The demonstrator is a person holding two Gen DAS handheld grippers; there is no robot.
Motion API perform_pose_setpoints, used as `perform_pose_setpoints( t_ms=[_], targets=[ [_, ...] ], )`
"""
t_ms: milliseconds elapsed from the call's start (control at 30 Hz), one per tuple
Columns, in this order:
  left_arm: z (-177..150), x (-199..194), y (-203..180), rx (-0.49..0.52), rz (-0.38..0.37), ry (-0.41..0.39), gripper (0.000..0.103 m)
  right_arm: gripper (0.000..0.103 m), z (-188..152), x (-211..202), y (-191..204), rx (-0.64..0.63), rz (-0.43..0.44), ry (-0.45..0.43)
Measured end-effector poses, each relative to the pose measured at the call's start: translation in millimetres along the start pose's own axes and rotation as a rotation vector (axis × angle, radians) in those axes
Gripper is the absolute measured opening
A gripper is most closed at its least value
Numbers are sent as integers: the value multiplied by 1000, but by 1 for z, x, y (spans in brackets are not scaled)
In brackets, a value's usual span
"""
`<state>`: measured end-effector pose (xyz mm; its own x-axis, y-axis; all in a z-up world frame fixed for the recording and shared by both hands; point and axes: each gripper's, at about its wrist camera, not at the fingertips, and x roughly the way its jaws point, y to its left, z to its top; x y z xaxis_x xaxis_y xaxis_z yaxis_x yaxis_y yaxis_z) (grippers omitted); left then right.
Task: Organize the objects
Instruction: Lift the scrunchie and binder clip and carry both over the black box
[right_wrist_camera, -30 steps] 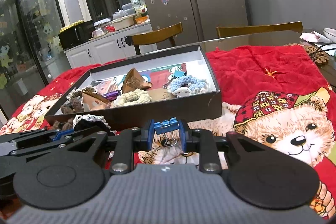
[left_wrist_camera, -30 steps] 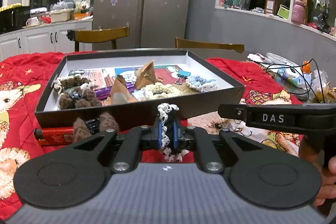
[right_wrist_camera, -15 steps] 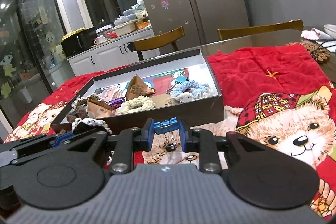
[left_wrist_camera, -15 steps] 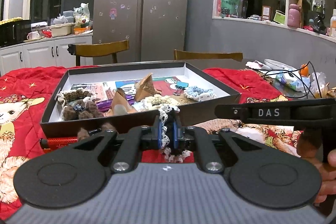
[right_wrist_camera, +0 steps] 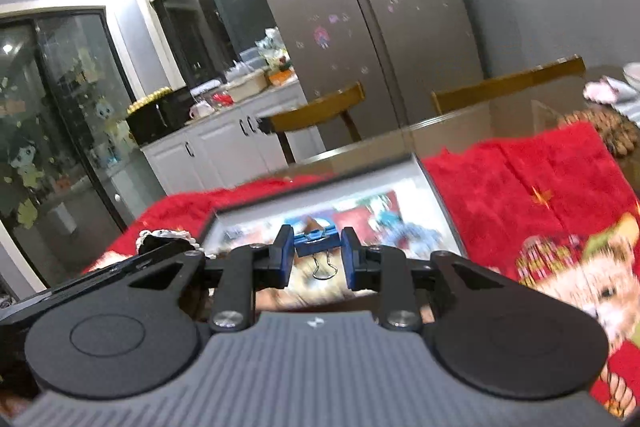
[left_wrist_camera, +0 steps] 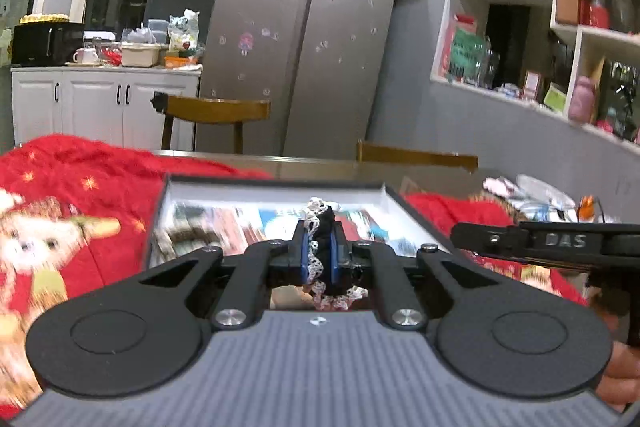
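Note:
My left gripper is shut on a black and white lace scrunchie and holds it up in front of the dark open box. My right gripper is shut on a blue binder clip, also raised in front of the box. The box contents are blurred by motion. The scrunchie also shows at the left of the right wrist view. The right gripper's arm crosses the left wrist view.
A red bear-print blanket covers the table around the box. Two wooden chairs stand behind the table. Cables and clutter lie at the table's far right. A fridge and shelves stand behind.
Both grippers have risen and tilted upward with their loads, so the box now sits lower and farther in both views and looks blurred. Both grips are unchanged.

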<state>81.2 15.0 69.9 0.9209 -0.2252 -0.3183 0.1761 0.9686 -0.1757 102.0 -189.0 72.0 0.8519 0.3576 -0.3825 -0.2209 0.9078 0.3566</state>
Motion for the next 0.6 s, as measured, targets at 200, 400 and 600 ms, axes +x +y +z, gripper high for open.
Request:
perform_pose_setpoints(
  t_ms=[200,400,600],
  targets=[
    [52,-5,31,-22,2,-10,12,28,38,24,28,9,38,26],
    [94,13,55,-30,17,-15,12,28,68,70,47,23,43,62],
    [114,50,83,-66,24,11,12,28,79,125,51,74,38,125]
  ],
)
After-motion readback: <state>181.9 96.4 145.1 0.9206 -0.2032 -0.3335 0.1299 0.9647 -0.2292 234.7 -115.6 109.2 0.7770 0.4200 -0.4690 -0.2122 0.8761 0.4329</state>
